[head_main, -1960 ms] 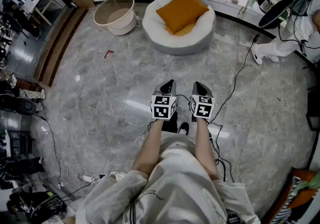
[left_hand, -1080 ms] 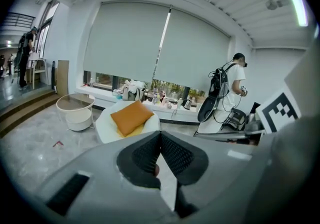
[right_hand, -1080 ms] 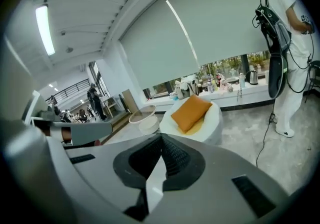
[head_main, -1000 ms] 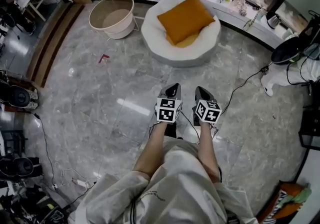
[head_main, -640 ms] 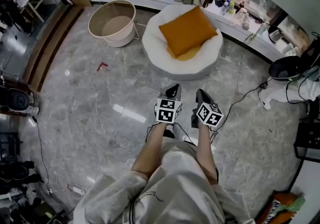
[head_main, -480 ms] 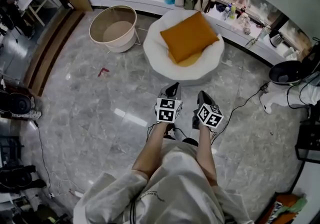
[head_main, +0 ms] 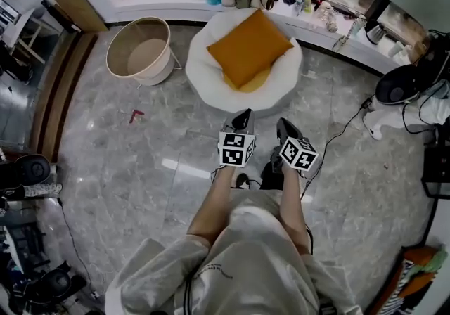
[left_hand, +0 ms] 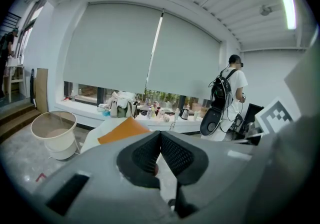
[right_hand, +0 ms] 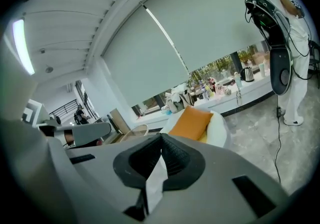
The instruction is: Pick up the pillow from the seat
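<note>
Both forearms reach forward side by side from the person's body, each carrying a gripper that points ahead and slightly downward over the grey stone floor (head_main: 126, 166). Left gripper (head_main: 242, 117): jaws closed tip to tip, nothing between them, as its own view confirms (left_hand: 160, 135). Right gripper (head_main: 283, 124): jaws likewise pressed together and empty (right_hand: 161, 140). The orange pillow (head_main: 249, 47) lies tilted on the round white seat (head_main: 200, 74), straight ahead of both grippers and apart from their tips; no finger touches it. The left gripper's tip stands just short of the seat's near rim. A beige tub (head_main: 138, 49) stands on the floor left of the seat
</note>
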A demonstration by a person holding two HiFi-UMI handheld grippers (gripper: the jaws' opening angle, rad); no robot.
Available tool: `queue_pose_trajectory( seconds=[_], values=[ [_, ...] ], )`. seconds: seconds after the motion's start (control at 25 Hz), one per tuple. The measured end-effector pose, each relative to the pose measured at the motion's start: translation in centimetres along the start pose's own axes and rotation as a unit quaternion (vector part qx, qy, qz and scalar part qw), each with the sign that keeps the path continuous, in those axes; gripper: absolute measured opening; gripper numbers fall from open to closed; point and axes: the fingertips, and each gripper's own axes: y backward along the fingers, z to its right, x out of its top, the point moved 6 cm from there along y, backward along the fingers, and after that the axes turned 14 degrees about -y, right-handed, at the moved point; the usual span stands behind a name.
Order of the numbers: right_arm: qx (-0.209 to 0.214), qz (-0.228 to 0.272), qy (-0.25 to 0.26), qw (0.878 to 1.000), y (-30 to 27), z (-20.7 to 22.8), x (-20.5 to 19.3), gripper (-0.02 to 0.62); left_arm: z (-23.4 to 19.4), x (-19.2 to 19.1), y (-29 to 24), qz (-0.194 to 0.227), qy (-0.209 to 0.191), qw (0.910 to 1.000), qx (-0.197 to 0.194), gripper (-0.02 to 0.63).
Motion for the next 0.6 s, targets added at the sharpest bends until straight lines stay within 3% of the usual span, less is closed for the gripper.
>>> queue_pose_trajectory(
  seconds=[0.36, 0.6],
  values=[
    [0.003, 0.000, -0.003, 1.000, -6.0, 0.5, 4.9, 0.008, -3.3, 2.9, -5.7, 0.006, -0.005, 1.0000, -0.006, 0.009],
    [-0.017, 0.006, -0.005, 1.000, -9.6, 2.2, 9.2, 0.008, -4.1, 5.3, -10.7, -0.007, -0.015, 0.9996, -0.020, 0.009]
  ],
)
